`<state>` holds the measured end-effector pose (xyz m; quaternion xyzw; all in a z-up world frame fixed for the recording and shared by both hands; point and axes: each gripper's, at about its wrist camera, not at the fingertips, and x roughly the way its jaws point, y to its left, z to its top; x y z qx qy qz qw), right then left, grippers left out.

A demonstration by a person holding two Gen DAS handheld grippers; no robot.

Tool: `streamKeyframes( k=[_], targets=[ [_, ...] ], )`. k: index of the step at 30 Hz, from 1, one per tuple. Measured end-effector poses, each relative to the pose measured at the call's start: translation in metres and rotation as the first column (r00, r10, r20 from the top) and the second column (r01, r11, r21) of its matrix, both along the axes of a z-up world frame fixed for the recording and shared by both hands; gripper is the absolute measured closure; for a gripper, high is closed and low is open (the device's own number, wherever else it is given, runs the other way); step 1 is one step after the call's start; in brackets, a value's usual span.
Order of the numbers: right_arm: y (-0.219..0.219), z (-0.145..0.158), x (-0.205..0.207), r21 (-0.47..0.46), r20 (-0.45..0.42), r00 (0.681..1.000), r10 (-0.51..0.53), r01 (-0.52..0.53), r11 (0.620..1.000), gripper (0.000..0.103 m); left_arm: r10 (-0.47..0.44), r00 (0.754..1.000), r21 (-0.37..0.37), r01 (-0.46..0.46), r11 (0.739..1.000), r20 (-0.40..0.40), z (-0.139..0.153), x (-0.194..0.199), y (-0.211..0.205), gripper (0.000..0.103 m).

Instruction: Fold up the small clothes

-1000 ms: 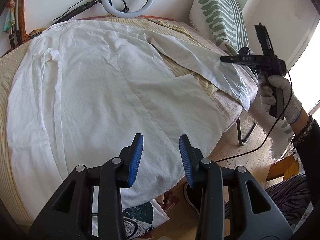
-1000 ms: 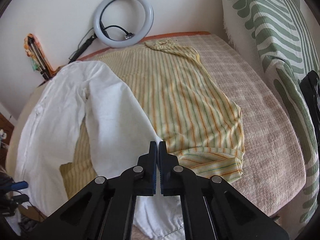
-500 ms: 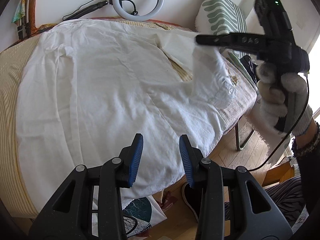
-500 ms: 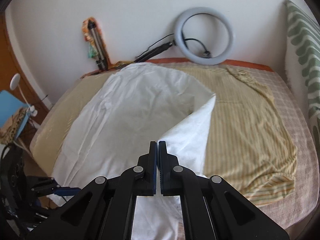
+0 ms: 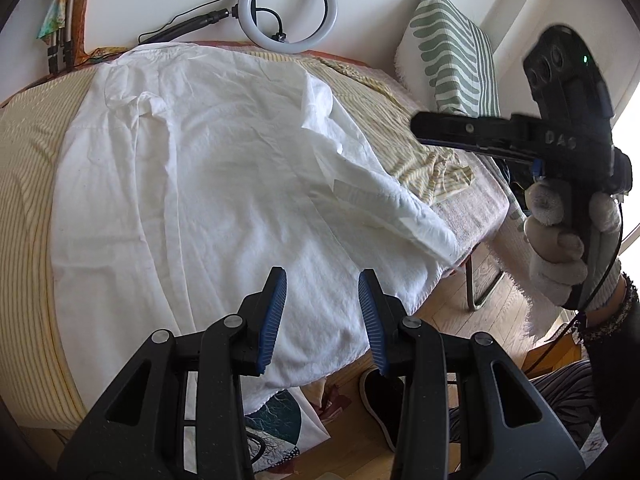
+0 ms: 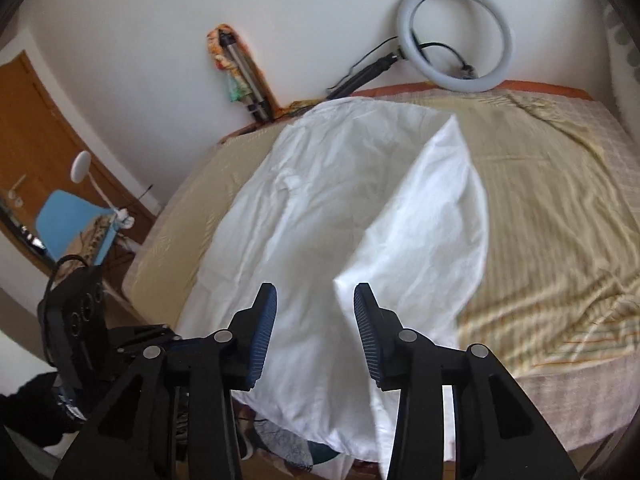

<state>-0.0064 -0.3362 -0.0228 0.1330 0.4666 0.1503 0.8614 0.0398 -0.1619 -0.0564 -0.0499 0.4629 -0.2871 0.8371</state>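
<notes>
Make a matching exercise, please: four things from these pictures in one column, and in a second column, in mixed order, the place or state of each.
Things:
1. white shirt
2. ring light
3. striped shirt
4. right gripper

Places or states:
A. leans against the wall behind the bed
B. jaws apart, nothing between the pads
C. spread on the bed, one side folded over
D. lies flat, partly under the white cloth

Pairs: 1-C, 2-A, 3-D, 4-B
</notes>
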Motion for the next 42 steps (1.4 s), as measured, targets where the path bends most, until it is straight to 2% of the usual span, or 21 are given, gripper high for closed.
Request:
streamKeyframes(
  k=[2, 5, 8, 12, 16, 18, 21, 24, 27, 30, 32, 34, 36, 37, 38, 42],
  targets=[
    [-0.018, -0.009, -0.007, -0.041, -0.023, 0.997, -0.077, 0.076, 0.996, 0.064, -0.003, 1.000, 0.001, 0.003, 1.000, 0.002, 0.000, 0.001, -0.002, 0.065],
    [-0.047, -0.037, -0.013, -0.024, -0.115, 0.974, -0.195, 0.194, 0.981, 0.064, -0.003, 1.000, 0.004, 0.003, 1.000, 0.003, 0.000, 0.001, -0.003, 0.065],
    [-0.061, -0.059, -0.020, -0.011, -0.185, 0.953, -0.238, 0.240, 0.971, 0.064, 0.003, 1.000, 0.005, -0.003, 1.000, -0.002, -0.002, 0.004, -0.004, 0.065],
    [-0.044, -0.064, -0.030, 0.040, -0.213, 0.965, -0.151, 0.163, 0.986, 0.066, 0.021, 1.000, 0.001, -0.021, 1.000, -0.012, -0.004, 0.008, 0.000, 0.065],
    [-0.009, -0.063, -0.039, 0.184, -0.237, 0.971, 0.018, 0.027, 0.983, 0.067, 0.040, 0.999, -0.007, -0.040, 0.999, -0.027, -0.007, 0.013, 0.005, 0.065],
    [0.007, -0.060, -0.043, 0.175, -0.229, 0.971, 0.068, -0.028, 0.984, 0.067, 0.047, 0.998, -0.008, -0.047, 0.999, -0.033, -0.008, 0.014, 0.007, 0.065],
    [0.008, -0.045, -0.047, 0.149, -0.167, 0.983, 0.079, -0.054, 0.987, 0.067, 0.046, 0.998, -0.004, -0.046, 0.999, -0.032, -0.009, 0.013, 0.008, 0.065],
    [-0.018, -0.037, -0.052, 0.064, -0.142, 0.987, -0.070, 0.080, 0.995, 0.067, 0.044, 0.998, -0.004, -0.045, 0.999, -0.034, -0.010, 0.011, 0.008, 0.065],
    [-0.052, -0.050, -0.057, 0.123, -0.211, 0.959, -0.189, 0.218, 0.968, 0.067, 0.038, 0.999, -0.003, -0.038, 0.999, -0.031, -0.009, 0.010, 0.007, 0.065],
    [-0.069, -0.072, -0.066, 0.175, -0.303, 0.922, -0.243, 0.304, 0.937, 0.066, 0.033, 0.999, -0.004, -0.033, 0.999, -0.027, -0.008, 0.010, 0.005, 0.065],
    [-0.074, -0.083, -0.071, 0.176, -0.353, 0.898, -0.262, 0.339, 0.924, 0.066, 0.033, 0.999, -0.003, -0.033, 0.999, -0.028, -0.008, 0.009, 0.004, 0.065],
    [-0.075, -0.089, -0.073, 0.196, -0.367, 0.895, -0.254, 0.341, 0.919, 0.064, 0.031, 0.999, -0.001, -0.031, 1.000, -0.031, -0.009, 0.009, 0.002, 0.065],
    [-0.068, -0.085, -0.071, 0.172, -0.334, 0.908, -0.251, 0.321, 0.931, 0.077, 0.029, 0.999, 0.004, -0.029, 1.000, -0.033, -0.010, 0.009, 0.000, 0.065],
    [-0.064, -0.081, -0.072, 0.152, -0.316, 0.916, -0.246, 0.304, 0.940, 0.093, 0.028, 0.999, 0.003, -0.028, 1.000, -0.034, -0.011, 0.009, 0.000, 0.065],
    [-0.055, -0.077, -0.070, 0.145, -0.295, 0.928, -0.229, 0.280, 0.949, 0.097, 0.027, 0.999, 0.001, -0.027, 1.000, -0.035, -0.011, 0.009, 0.000, 0.065],
    [-0.018, -0.054, -0.068, 0.123, -0.198, 0.973, -0.116, 0.142, 0.982, 0.099, 0.038, 0.999, -0.001, -0.038, 0.999, -0.034, -0.011, 0.011, 0.002, 0.065]
  ],
)
